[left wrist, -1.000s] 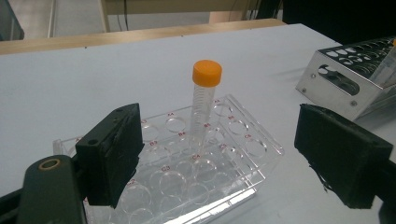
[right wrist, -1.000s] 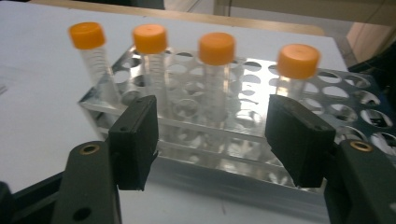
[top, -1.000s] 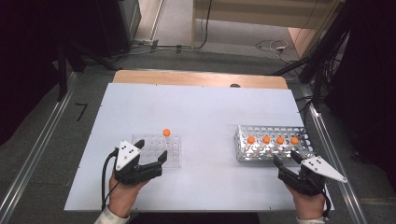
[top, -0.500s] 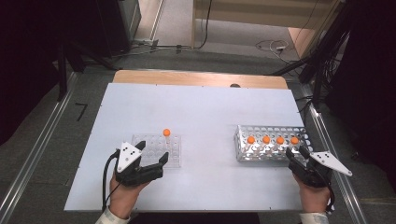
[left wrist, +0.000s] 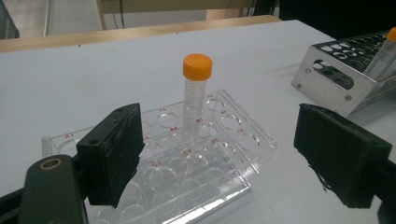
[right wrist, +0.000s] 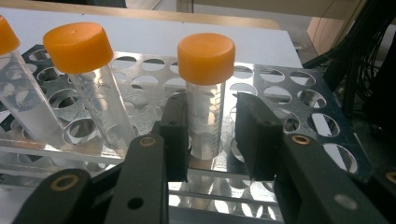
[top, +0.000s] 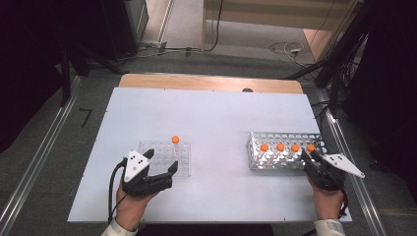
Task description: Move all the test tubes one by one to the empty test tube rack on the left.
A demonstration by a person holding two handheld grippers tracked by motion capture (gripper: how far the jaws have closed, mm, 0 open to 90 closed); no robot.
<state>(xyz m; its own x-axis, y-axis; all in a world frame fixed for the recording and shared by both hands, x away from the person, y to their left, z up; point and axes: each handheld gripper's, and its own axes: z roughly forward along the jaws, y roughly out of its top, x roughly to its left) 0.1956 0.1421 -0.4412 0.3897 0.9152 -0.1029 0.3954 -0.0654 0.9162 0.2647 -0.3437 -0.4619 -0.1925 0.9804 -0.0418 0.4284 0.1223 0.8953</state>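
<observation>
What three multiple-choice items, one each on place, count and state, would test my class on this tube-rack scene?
1. Where does the lone tube stand?
A. in the clear rack
B. in the metal rack
C. flat on the table

2. How many orange-capped tubes does the metal rack hold?
A. two
B. four
C. six

3. How do the left gripper jaws stand?
A. shut on a tube
B. shut on the rack's rim
C. open

Key:
1 A, it rises upright from a hole of the clear rack.
2 B, four orange caps line its near row.
3 C, the pads stand wide apart, gripping nothing.
</observation>
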